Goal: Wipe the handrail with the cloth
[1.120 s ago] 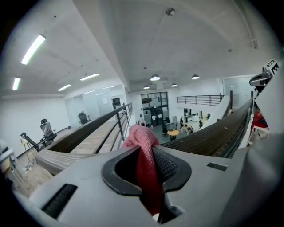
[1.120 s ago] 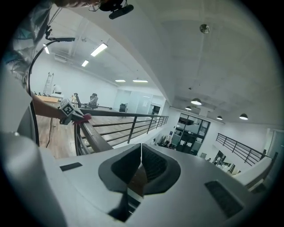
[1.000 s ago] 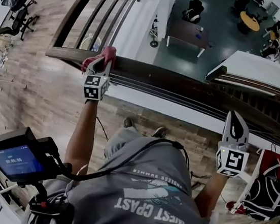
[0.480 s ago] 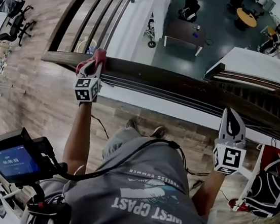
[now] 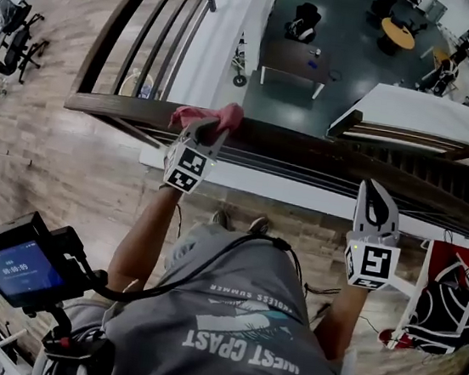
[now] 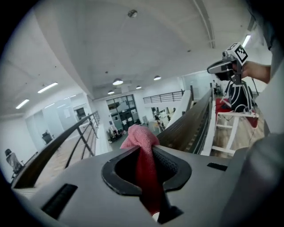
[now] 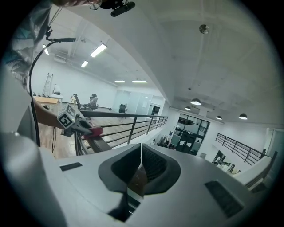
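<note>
Left gripper view showed the left gripper (image 6: 143,150) pinching the red cloth (image 6: 138,135) on the wooden handrail (image 6: 190,125); the right gripper (image 7: 141,148) had jaws together, empty.

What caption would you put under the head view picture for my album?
Left gripper holds a red cloth on the dark handrail; right gripper hovers shut, empty.

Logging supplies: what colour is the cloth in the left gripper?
Plain pinkish red cloth, clearest in the left gripper view, clamped in the left gripper.
</note>
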A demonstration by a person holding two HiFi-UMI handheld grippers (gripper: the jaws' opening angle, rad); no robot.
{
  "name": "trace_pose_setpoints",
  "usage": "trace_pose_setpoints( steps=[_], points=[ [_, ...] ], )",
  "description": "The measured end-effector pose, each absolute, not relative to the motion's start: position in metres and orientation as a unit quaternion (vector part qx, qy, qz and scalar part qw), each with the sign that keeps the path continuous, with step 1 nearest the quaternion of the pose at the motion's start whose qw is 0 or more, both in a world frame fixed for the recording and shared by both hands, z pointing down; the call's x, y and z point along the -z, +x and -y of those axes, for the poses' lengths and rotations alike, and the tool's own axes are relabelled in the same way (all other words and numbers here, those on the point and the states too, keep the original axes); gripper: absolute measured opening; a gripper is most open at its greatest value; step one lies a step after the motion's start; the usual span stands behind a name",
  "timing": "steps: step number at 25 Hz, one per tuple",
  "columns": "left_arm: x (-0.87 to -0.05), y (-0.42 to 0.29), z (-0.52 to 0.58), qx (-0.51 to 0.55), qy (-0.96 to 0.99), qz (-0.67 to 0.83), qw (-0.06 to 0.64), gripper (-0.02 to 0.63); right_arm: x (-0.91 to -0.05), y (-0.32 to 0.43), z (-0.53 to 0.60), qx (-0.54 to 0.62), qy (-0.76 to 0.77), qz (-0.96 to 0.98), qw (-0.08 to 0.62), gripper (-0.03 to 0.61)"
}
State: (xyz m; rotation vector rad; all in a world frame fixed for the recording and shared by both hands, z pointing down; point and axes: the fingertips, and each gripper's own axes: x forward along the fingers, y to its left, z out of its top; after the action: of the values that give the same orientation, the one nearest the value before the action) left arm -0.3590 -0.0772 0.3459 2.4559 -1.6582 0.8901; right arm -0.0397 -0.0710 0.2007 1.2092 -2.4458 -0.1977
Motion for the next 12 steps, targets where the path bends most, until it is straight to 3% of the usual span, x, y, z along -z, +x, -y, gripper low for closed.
trace_pose_setpoints(
  steps=[4,6,8,12],
  points=[
    [-0.332,-0.530,0.050,-0.254,0.721,0.639,0.085,0.064,-0.180,-0.075,0.062,0.060,0.454,0.862,0.218,0.006],
    [-0.330,-0.572,0.044,-0.240,0.703,0.661,0.104,0.064,-0.180,-0.086,0.055,0.058,0.456,0.859,0.226,0.006],
    [-0.326,-0.564,0.050,-0.249,0.711,0.651,0.096,0.063,-0.188,-0.096,0.054,0.053,0.452,0.861,0.226,0.006],
    [-0.331,-0.483,0.058,-0.257,0.766,0.587,0.060,0.063,-0.195,-0.127,0.053,0.054,0.434,0.872,0.219,0.006]
  ],
)
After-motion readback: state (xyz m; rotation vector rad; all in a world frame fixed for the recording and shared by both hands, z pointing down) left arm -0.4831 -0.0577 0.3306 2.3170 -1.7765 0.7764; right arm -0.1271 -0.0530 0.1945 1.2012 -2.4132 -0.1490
